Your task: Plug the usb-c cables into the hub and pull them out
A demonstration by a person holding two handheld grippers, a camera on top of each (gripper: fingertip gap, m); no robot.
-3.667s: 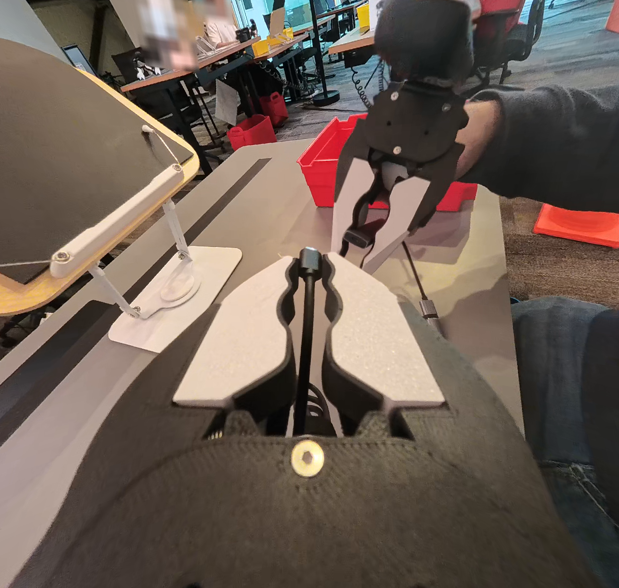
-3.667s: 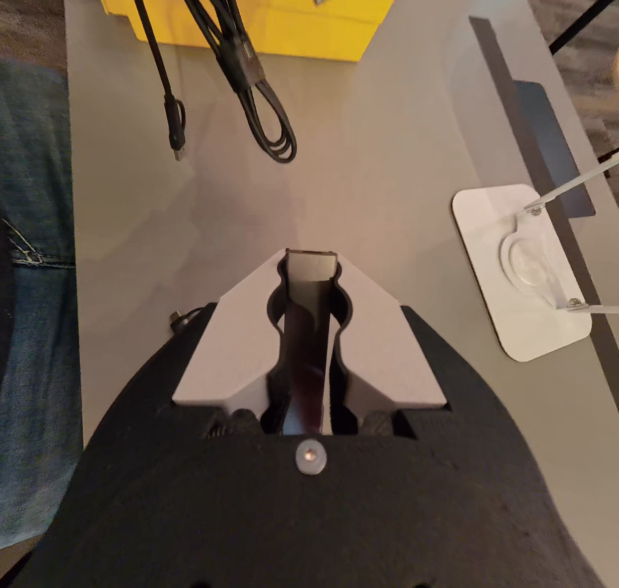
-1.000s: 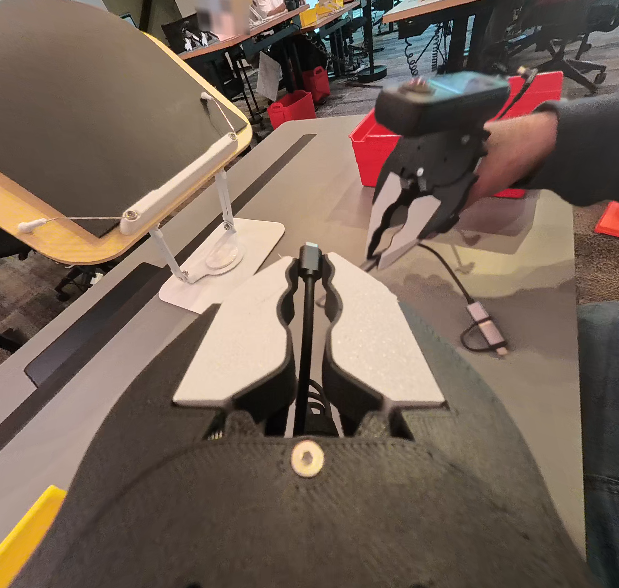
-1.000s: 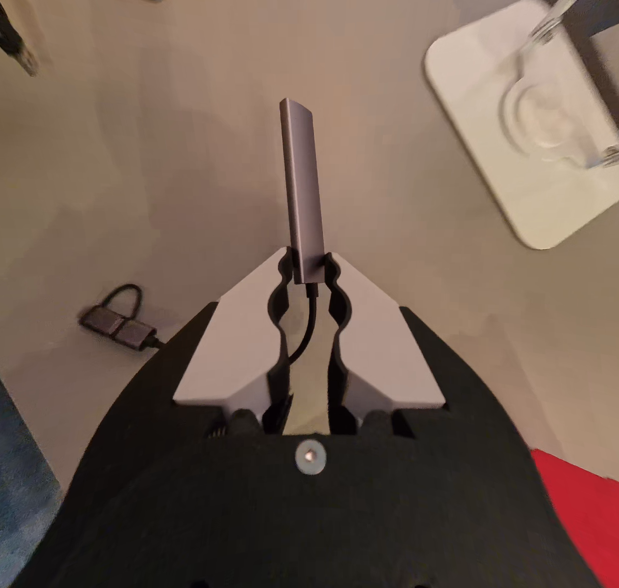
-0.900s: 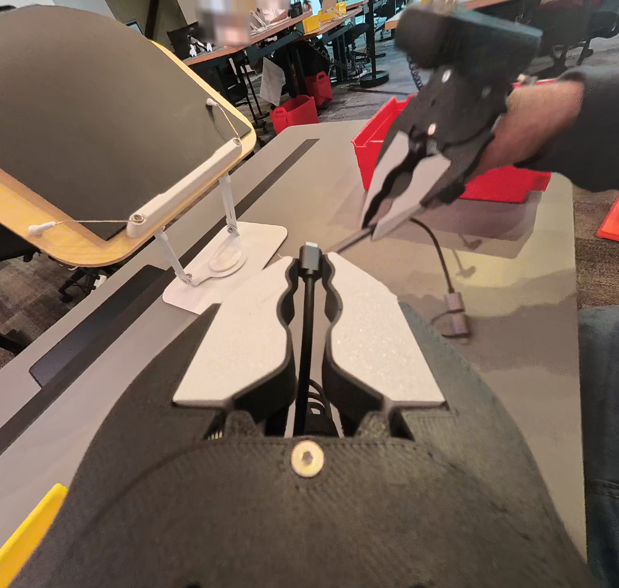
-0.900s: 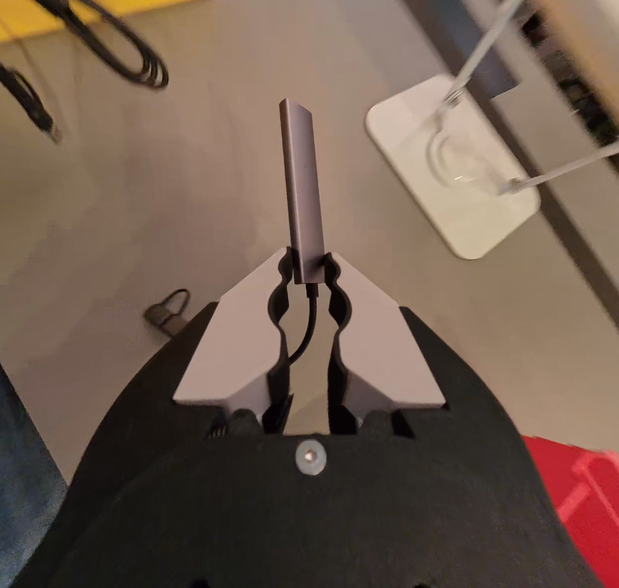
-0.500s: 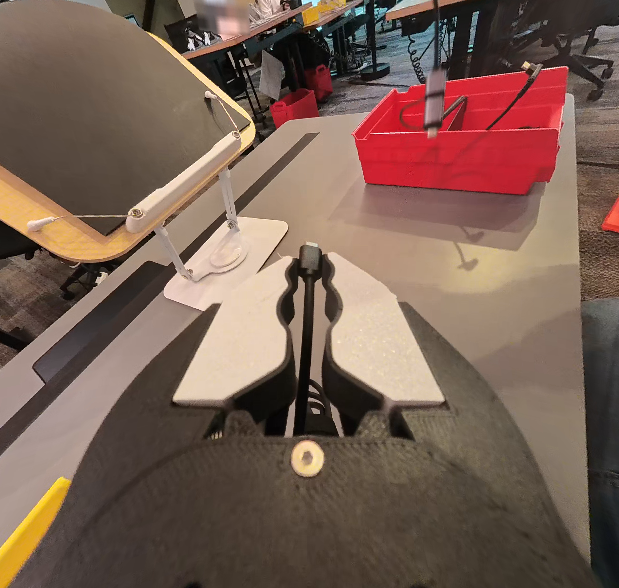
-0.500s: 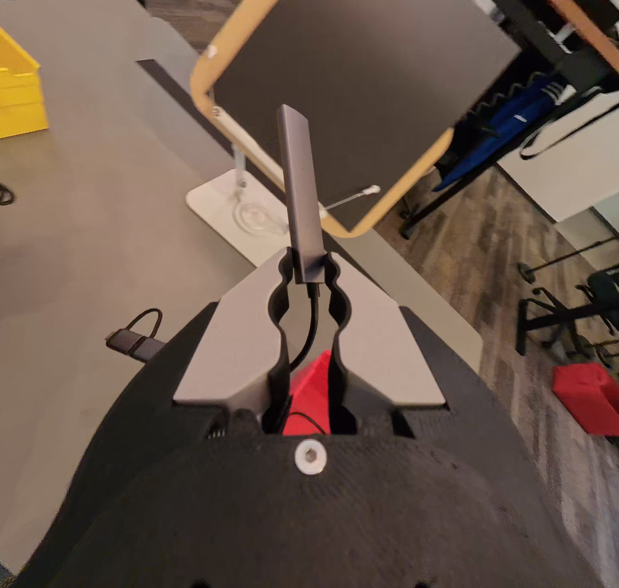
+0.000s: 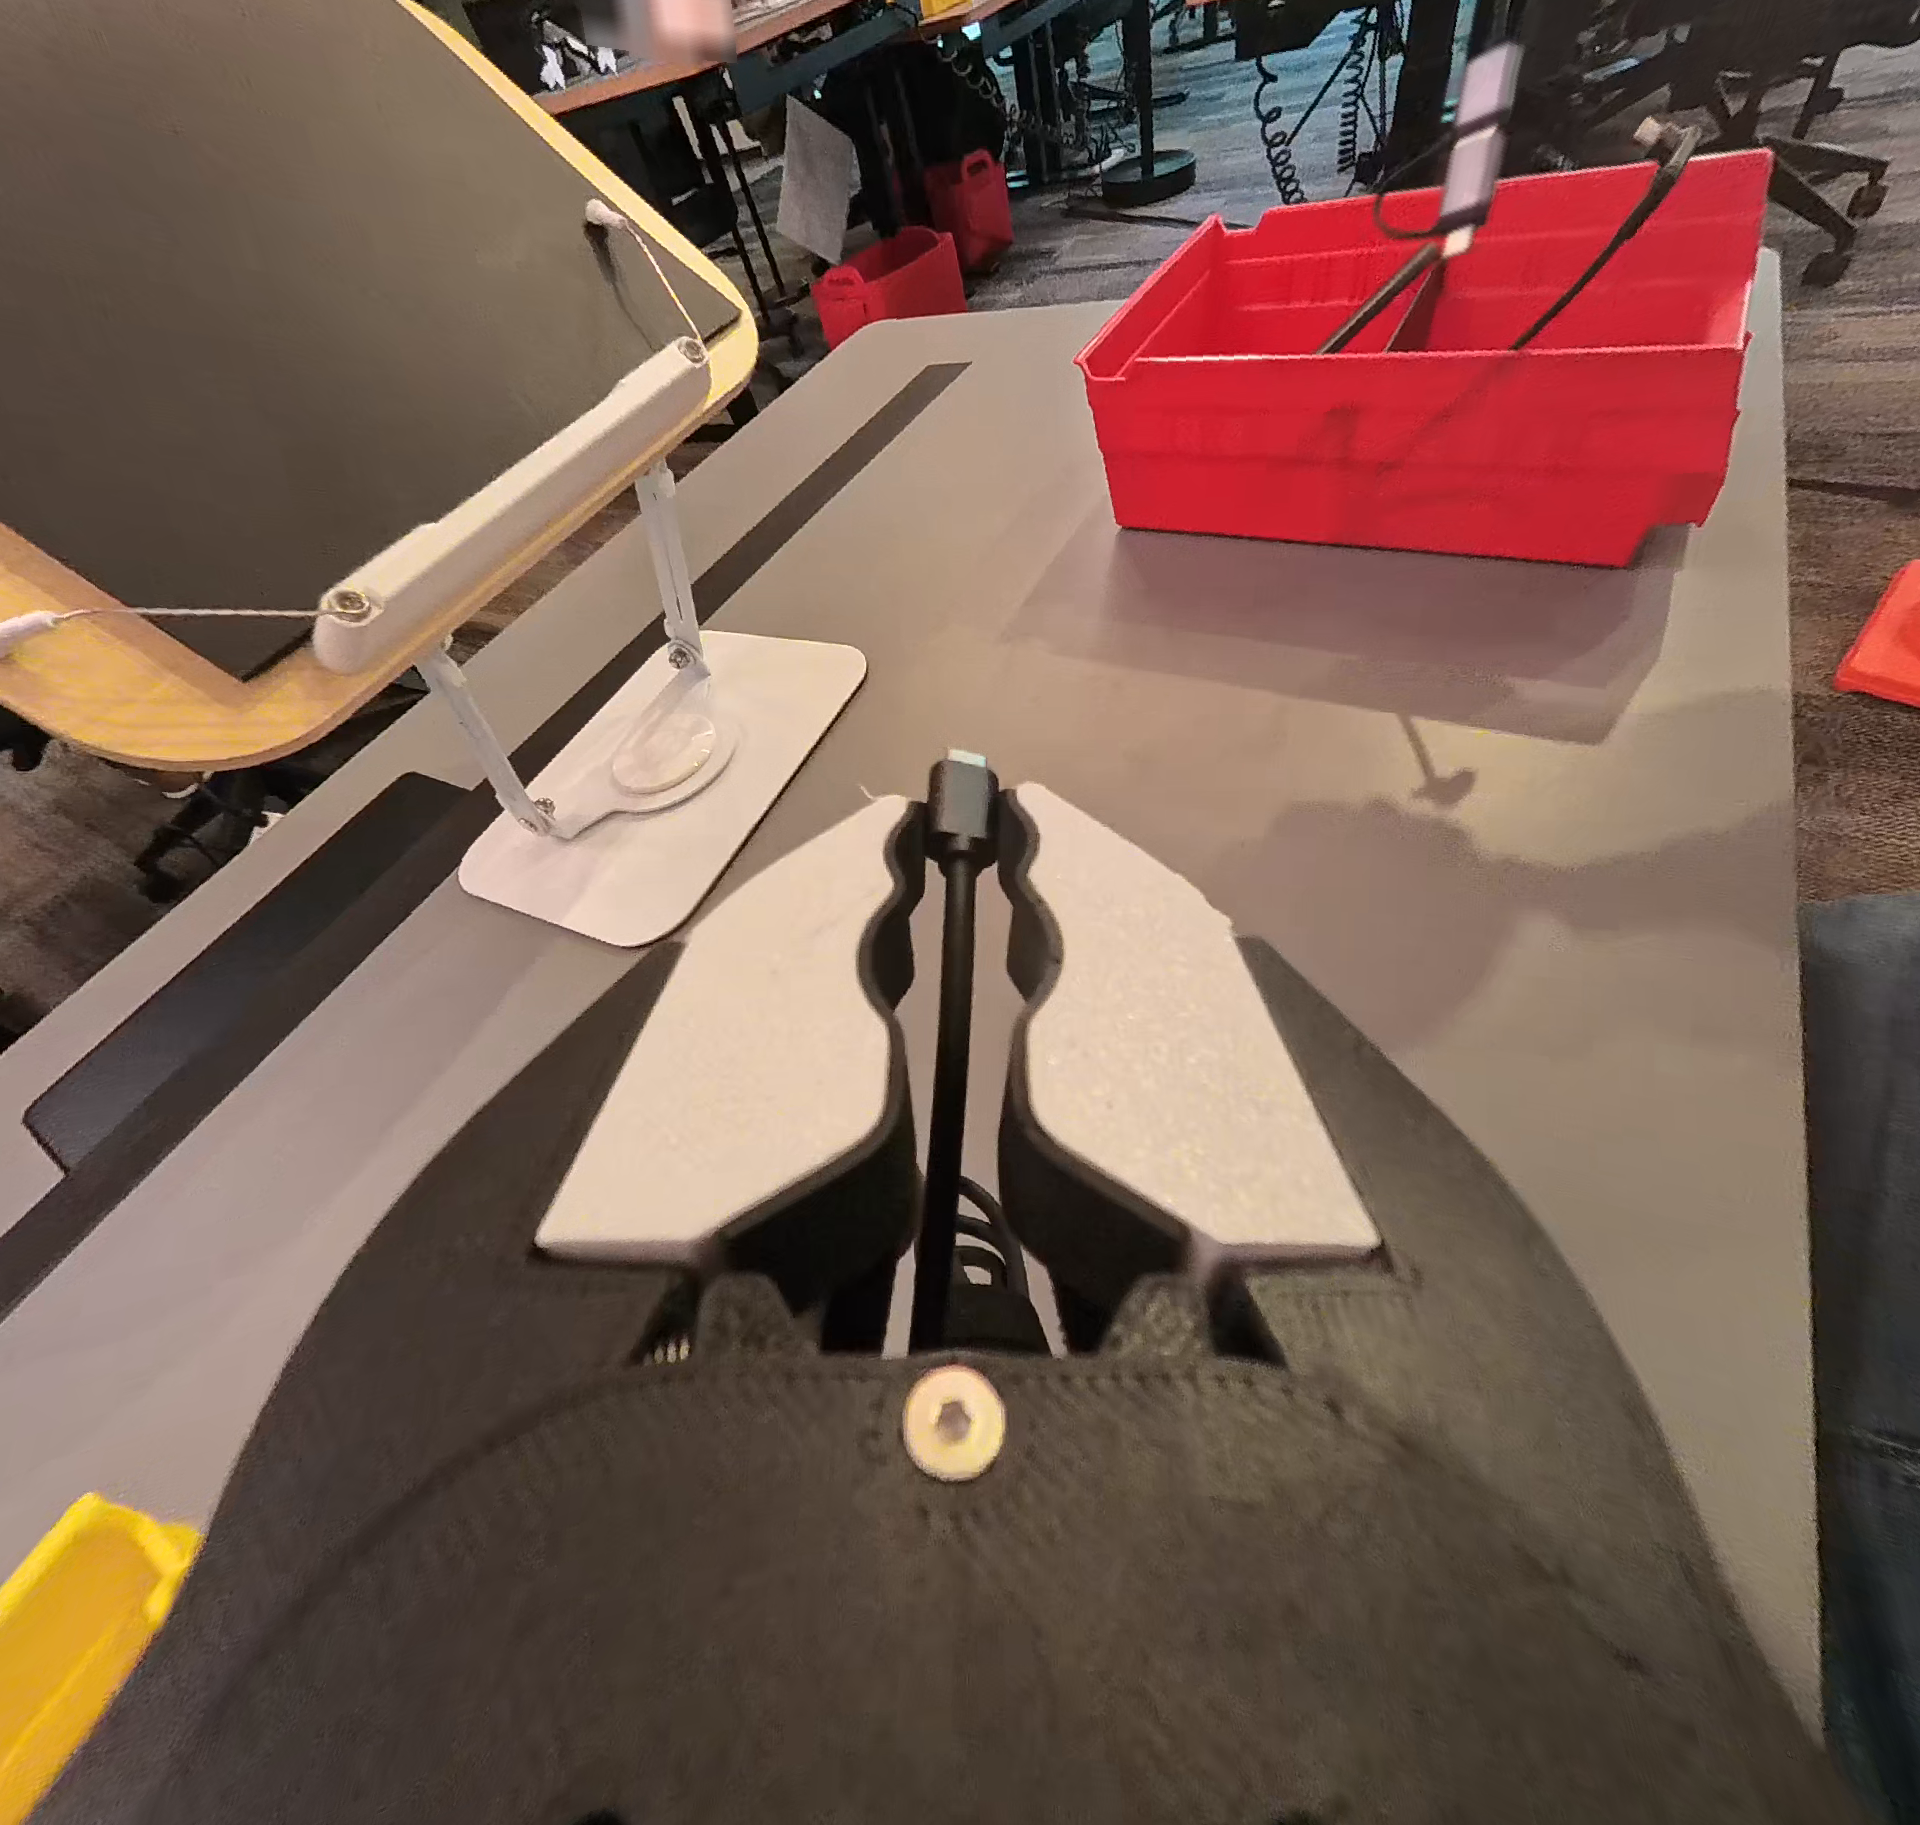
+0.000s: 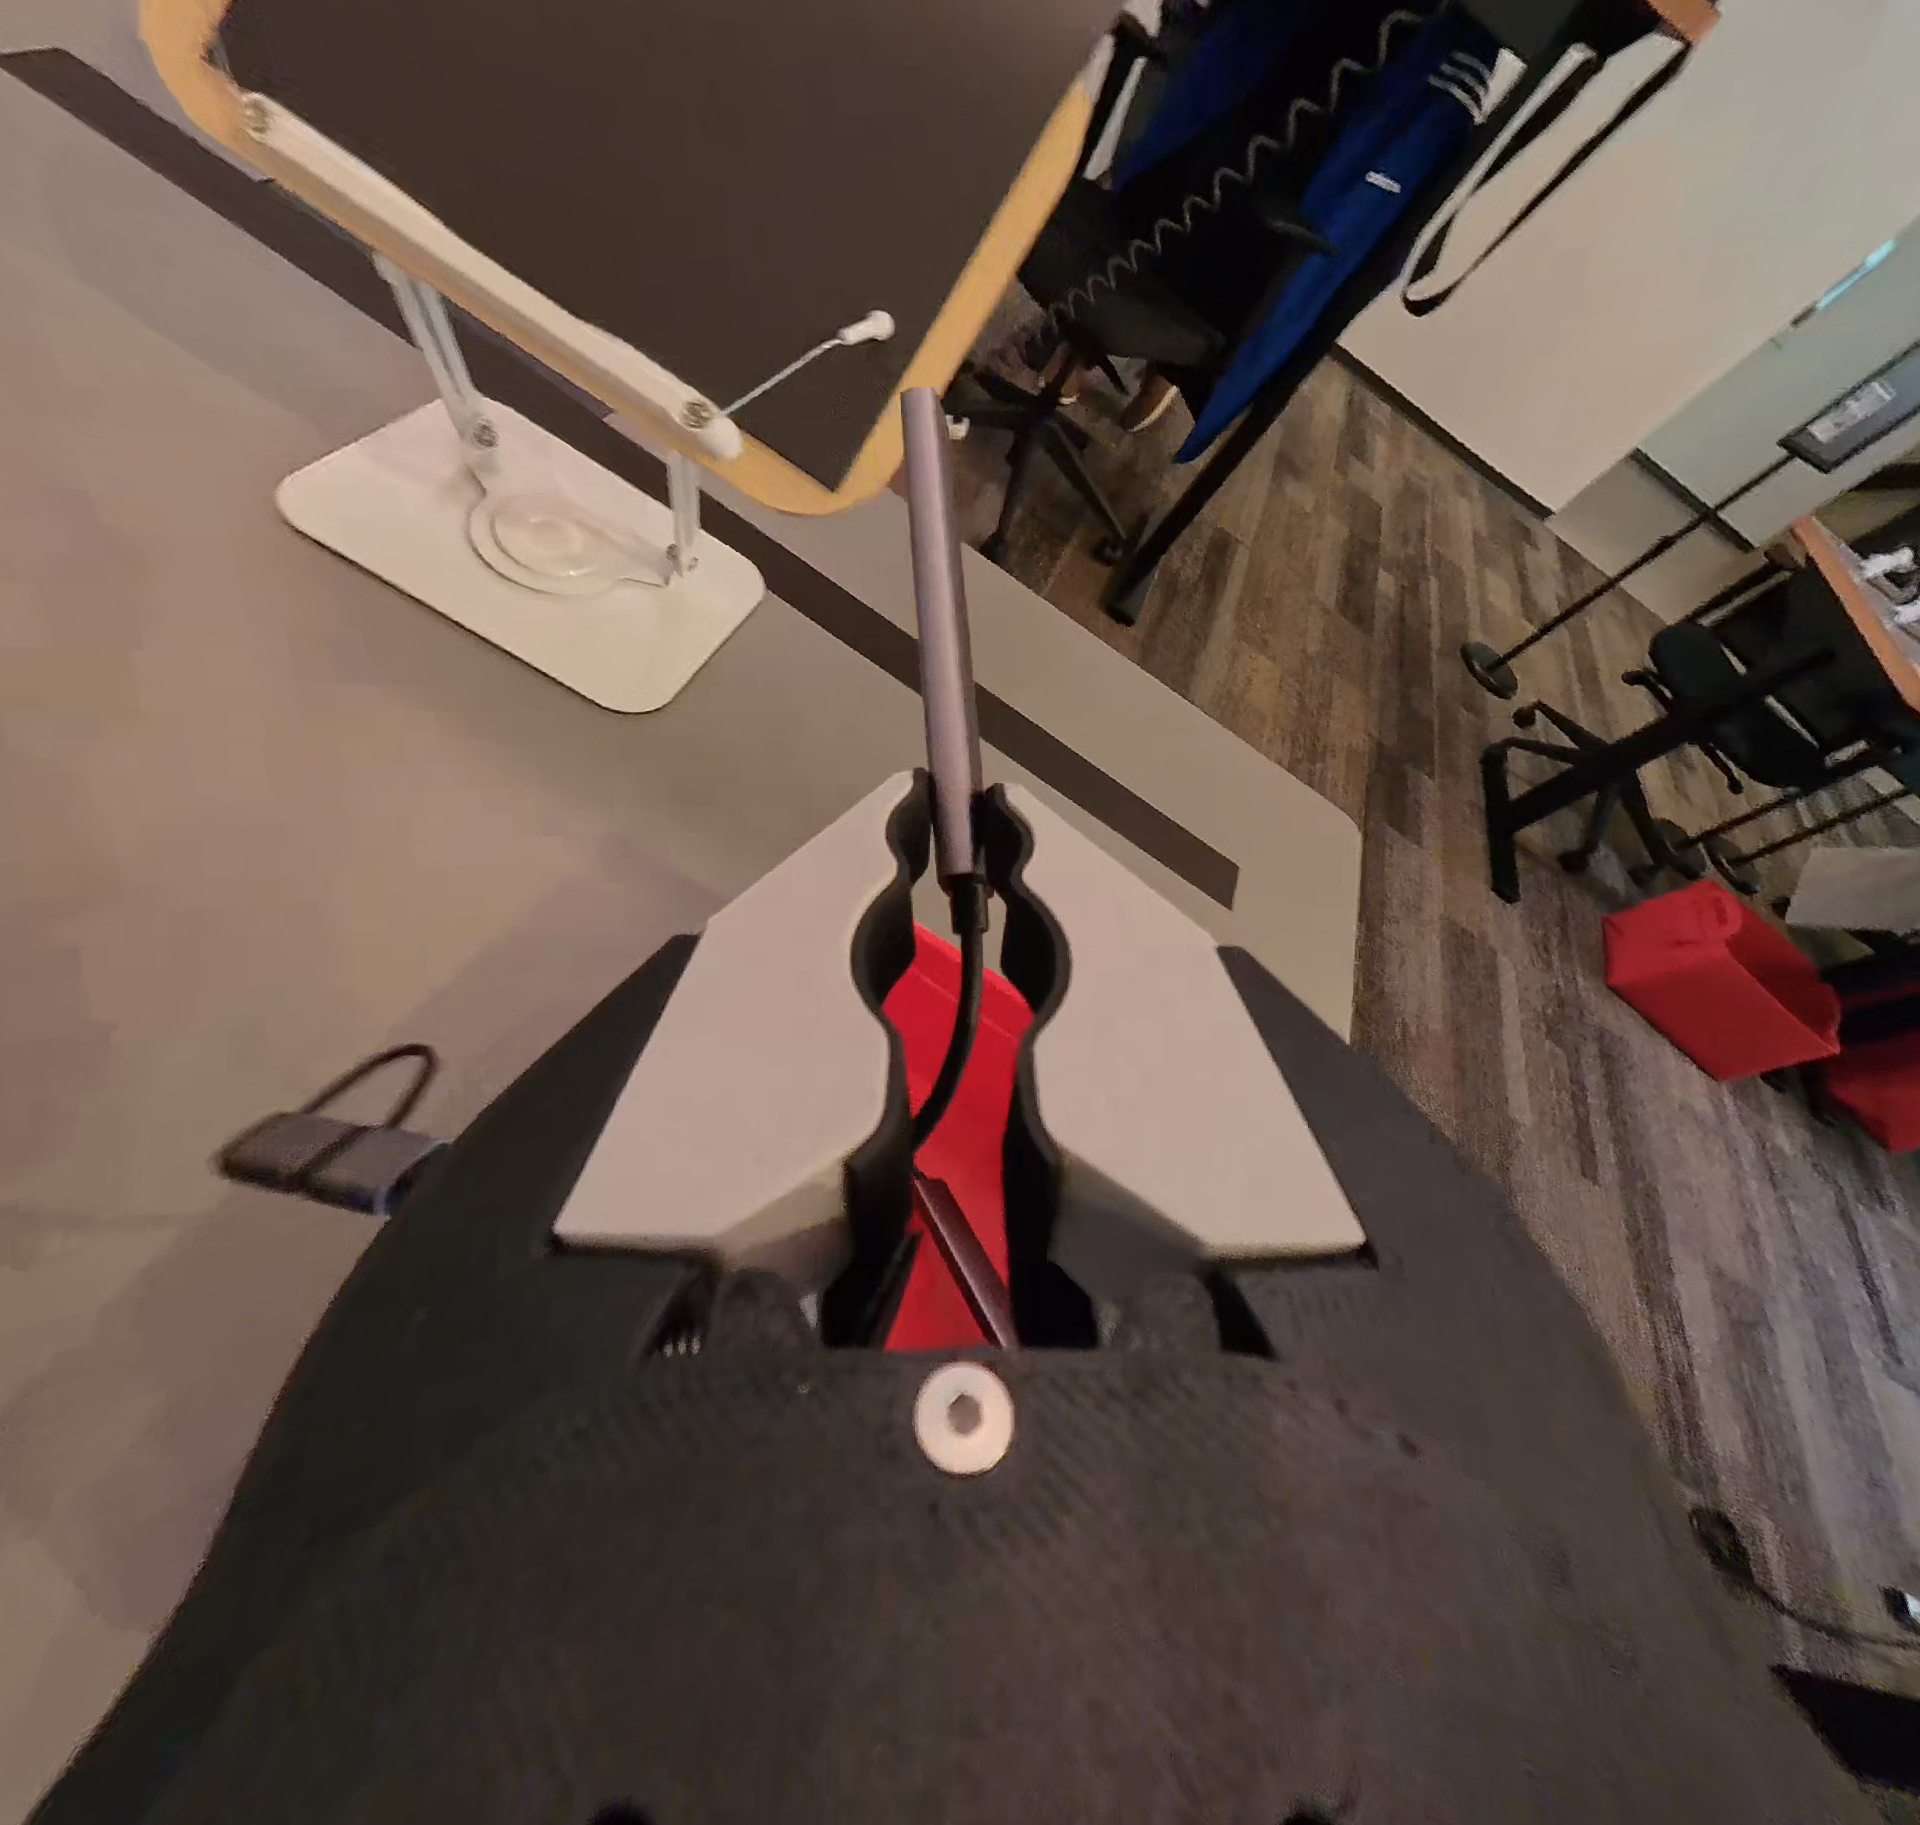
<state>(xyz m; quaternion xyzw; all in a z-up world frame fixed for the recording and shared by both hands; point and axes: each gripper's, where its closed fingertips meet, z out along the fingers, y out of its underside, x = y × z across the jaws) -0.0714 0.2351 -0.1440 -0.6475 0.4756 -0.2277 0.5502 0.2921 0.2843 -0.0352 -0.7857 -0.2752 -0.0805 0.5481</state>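
My left gripper is shut on the black plug of a USB-C cable; the metal tip points forward, low over the grey table. My right gripper is shut on the near end of a slim grey hub, which sticks up and forward in the air. The hub's black lead runs back between the fingers. Its small grey adapter end dangles below; in the left wrist view the adapter hangs above the red bin. The right gripper itself is outside the left wrist view.
A dark board with a wooden rim stands on a white stand base at the table's left. The red bin holds other black cables. A yellow bin corner is at the near left. Desks and chairs stand on the floor beyond. The tips of one gripper are about 40 centimetres away from the tips of the other.
My right gripper has lifted the hub off the table and swung up and away over the red bin, leaving the left wrist view. My left gripper has hardly moved and keeps its cable.
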